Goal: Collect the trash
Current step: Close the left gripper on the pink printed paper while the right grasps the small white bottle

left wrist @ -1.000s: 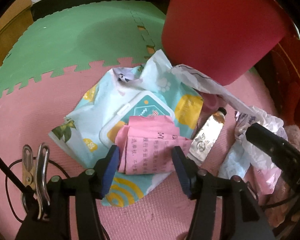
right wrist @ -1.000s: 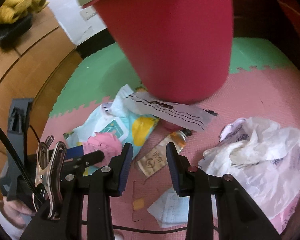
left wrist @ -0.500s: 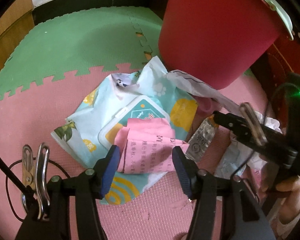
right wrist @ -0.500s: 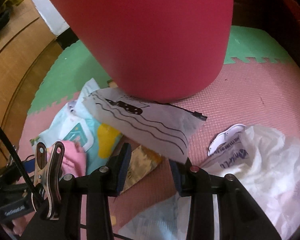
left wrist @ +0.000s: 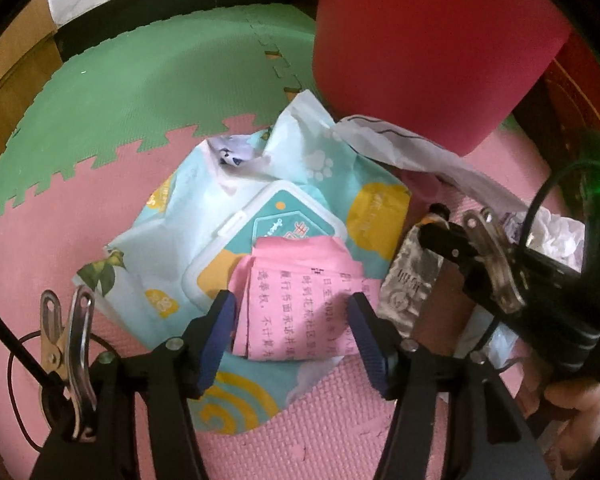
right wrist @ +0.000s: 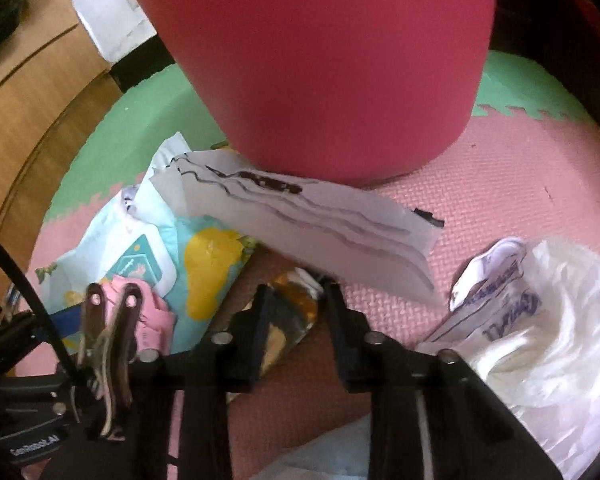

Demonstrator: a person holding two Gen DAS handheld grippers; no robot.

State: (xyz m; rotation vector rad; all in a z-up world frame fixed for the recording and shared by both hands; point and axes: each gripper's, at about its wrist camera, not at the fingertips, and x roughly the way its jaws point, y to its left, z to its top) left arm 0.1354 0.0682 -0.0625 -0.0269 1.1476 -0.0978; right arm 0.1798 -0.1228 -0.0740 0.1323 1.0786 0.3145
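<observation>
Red bin [right wrist: 324,64] as landmark. My right hand-held gripper [right wrist: 296,300] closing round the foil tube [right wrist: 296,320] just below it — not yet pinched. Left hand-held gripper [left wrist: 292,320] opening astride pink paper [left wrist: 300,304] beside. Next, I judge: pinch, lift binward.

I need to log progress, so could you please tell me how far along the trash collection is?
Nothing looks binned yet; the red bin's inside is out of view. In hand: the right gripper is closing around the squeezed tube, and the left gripper is opening astride the pink leaflet. Left on the mat: wipes pack, white paper, plastic bag.
</observation>
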